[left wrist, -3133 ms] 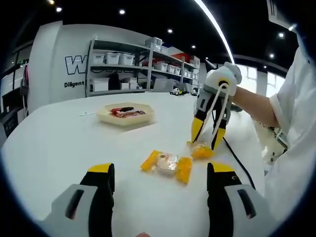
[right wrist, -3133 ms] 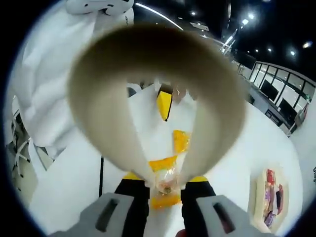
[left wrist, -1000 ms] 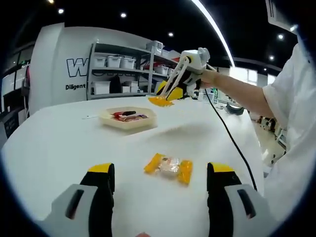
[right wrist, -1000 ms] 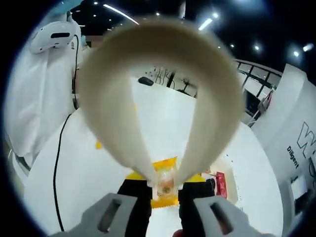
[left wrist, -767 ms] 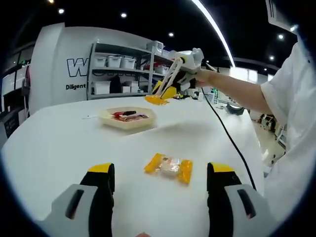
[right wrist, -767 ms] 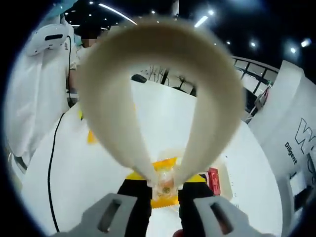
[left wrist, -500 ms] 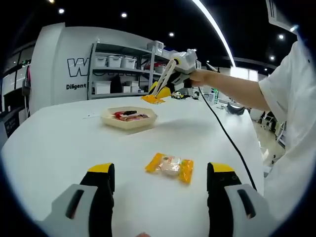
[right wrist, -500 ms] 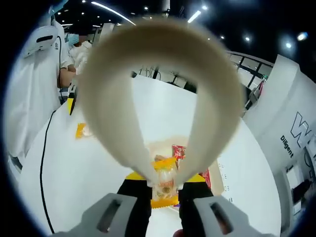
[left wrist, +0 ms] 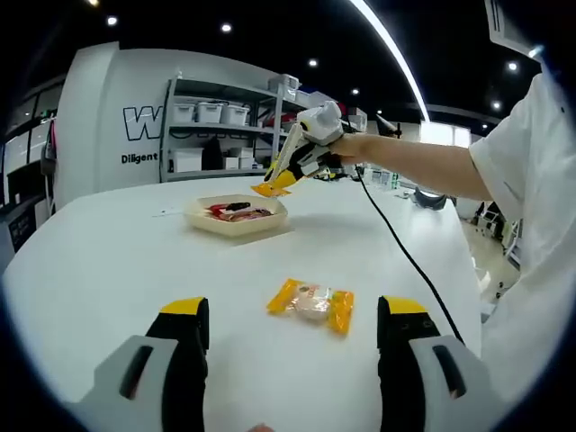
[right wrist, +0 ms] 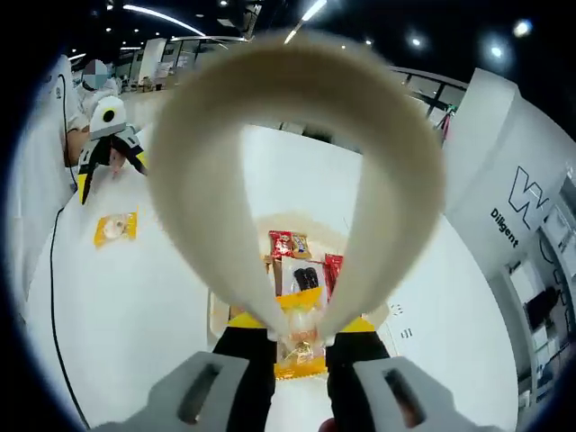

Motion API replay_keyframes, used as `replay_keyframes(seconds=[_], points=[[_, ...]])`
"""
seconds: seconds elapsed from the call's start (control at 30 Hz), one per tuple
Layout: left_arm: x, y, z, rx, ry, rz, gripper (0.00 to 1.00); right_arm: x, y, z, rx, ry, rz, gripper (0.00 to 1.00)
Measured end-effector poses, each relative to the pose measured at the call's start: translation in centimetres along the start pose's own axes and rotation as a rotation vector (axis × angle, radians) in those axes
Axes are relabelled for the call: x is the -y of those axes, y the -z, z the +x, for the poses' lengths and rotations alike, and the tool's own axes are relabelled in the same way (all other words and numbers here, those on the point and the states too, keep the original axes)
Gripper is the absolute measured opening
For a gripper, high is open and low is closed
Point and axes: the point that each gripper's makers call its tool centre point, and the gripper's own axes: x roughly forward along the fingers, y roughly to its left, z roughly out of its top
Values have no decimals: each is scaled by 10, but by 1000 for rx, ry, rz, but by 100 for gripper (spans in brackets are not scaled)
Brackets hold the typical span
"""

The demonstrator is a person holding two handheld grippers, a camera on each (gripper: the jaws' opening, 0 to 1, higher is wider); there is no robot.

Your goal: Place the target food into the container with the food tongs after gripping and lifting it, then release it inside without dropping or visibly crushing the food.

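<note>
White table top (left wrist: 108, 261) lies wide under my two tools. In the left gripper view, my left gripper (left wrist: 292, 346) rises from the bottom with its grey and black jaws, tipped in yellow, standing well apart and holding nothing. Far to the left on the table sits the shallow beige hexagonal tray (left wrist: 236, 220), with several small wrapped snacks (left wrist: 236, 211) inside it. Between my left jaws, but farther out on the table, lies a yellow and clear wrapped candy (left wrist: 312, 304), touching nothing else. Above the right edge of the tray hangs my right gripper (left wrist: 274, 186), clamped around a pair of cream plastic food tongs (left wrist: 292, 160), and at the tongs' tips there is the yellow wrapped sweet (left wrist: 268, 188), lifted clear of the table. My bare forearm (left wrist: 414, 171) and white sleeve (left wrist: 531, 207) reach in from the right. In the right gripper view, on the left, the left gripper (right wrist: 108, 148) rests near the spare candy (right wrist: 116, 228). In the middle the right gripper (right wrist: 300, 337) has its jaws pressed against the tongs (right wrist: 297, 171), whose loop bends wide in front of the camera, and the sweet (right wrist: 301, 337) is pinched at their tips. Beyond it the tray (right wrist: 218, 310) is right underneath, with red and dark packets in it.
</note>
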Motion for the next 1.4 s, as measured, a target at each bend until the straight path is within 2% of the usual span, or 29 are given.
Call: replay_keyframes(seconds=[0.13, 0.5, 1.0, 1.3, 1.4], points=[[1, 0, 1, -1, 2, 0, 75, 2, -4, 7, -7, 14, 15, 14], [-1, 0, 0, 0, -1, 0, 75, 12, 14, 20, -92, 75, 85, 15], [-2, 3, -1, -2, -4, -4, 75, 19, 21, 24, -91, 104, 121, 19], [-2, 3, -2, 0, -5, -5, 75, 17, 14, 15, -69, 109, 119, 19], [-1, 3, -2, 1, -4, -5, 75, 20, 9, 8, -63, 133, 108, 18]])
